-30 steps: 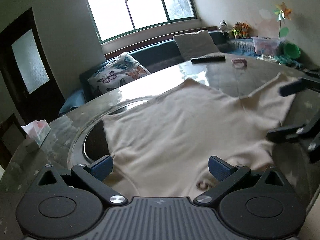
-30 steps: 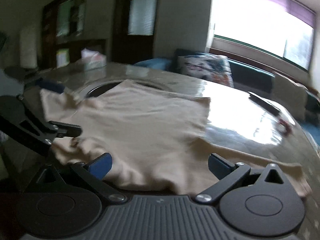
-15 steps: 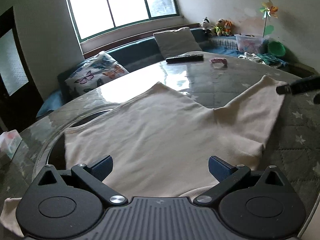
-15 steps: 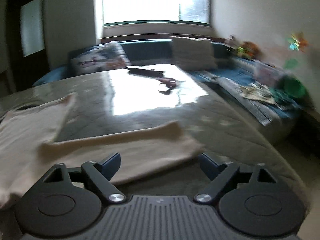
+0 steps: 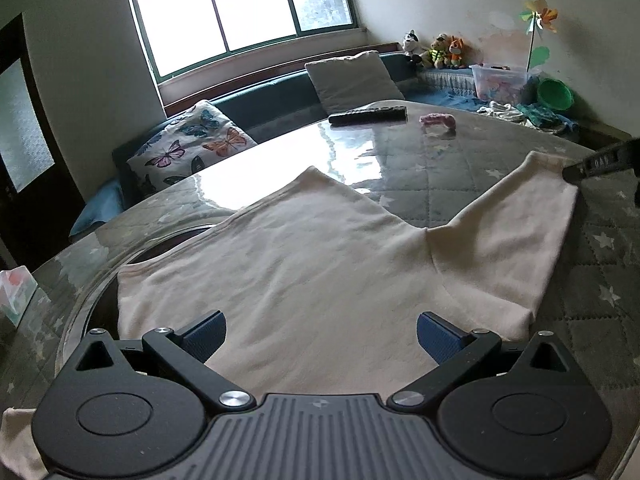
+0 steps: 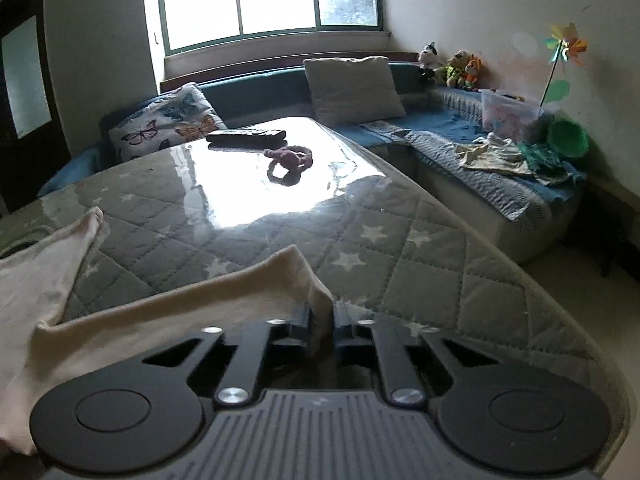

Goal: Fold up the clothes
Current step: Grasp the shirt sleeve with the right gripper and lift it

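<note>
Cream shirt (image 5: 304,272) spread flat on the desk (image 5: 460,172), sleeve stretched toward the right. Right gripper (image 6: 321,322) closing, pinching the sleeve end (image 6: 316,296) between its fingers. Left gripper (image 5: 320,338) wide apart, hovering just above the shirt's near edge, gripping nothing.

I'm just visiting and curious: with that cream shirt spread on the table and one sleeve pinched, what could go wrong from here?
The right hand-held gripper is closing on only the sleeve's thin end, so the cloth may slip free. The left hand-held gripper stands open over the cream shirt, holding nothing, so a pull might drag it askew. A wide swing could also brush the remote nearby.
</note>
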A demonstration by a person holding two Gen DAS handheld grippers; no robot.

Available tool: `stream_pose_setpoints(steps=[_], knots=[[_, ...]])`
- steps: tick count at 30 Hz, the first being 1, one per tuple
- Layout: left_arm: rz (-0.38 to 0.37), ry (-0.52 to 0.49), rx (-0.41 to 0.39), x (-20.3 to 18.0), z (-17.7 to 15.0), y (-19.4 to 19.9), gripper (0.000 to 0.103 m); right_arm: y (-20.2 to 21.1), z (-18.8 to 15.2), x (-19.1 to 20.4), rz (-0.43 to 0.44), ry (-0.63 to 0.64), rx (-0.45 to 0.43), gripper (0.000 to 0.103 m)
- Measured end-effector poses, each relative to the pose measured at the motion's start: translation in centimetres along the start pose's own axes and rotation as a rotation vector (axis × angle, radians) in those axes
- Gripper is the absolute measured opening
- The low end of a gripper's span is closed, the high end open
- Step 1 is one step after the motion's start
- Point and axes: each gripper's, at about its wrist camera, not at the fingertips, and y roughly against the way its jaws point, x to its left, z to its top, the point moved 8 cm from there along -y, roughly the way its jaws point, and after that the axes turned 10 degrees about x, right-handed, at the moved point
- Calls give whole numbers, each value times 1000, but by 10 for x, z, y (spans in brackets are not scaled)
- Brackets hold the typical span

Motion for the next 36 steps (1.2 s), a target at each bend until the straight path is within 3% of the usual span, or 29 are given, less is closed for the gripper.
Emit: stream_pose_setpoints(steps=[6,12,19,27,36], knots=[[-19,-24,2,-10,0,-2,103,11,21,1,13,9,-49,8],[-38,-57,8,-23,0,-5,103,-2,11,10,18,24,-5,8],[-41,-67,6,-28,-3,-7,103,44,40,30,40,84,-101,8],[6,26,-20,12,-16,18,103,118,76,127,227,283,-241,8],[134,223,-27,91,-60,50,103,149,52,260,455,520,-246,8]])
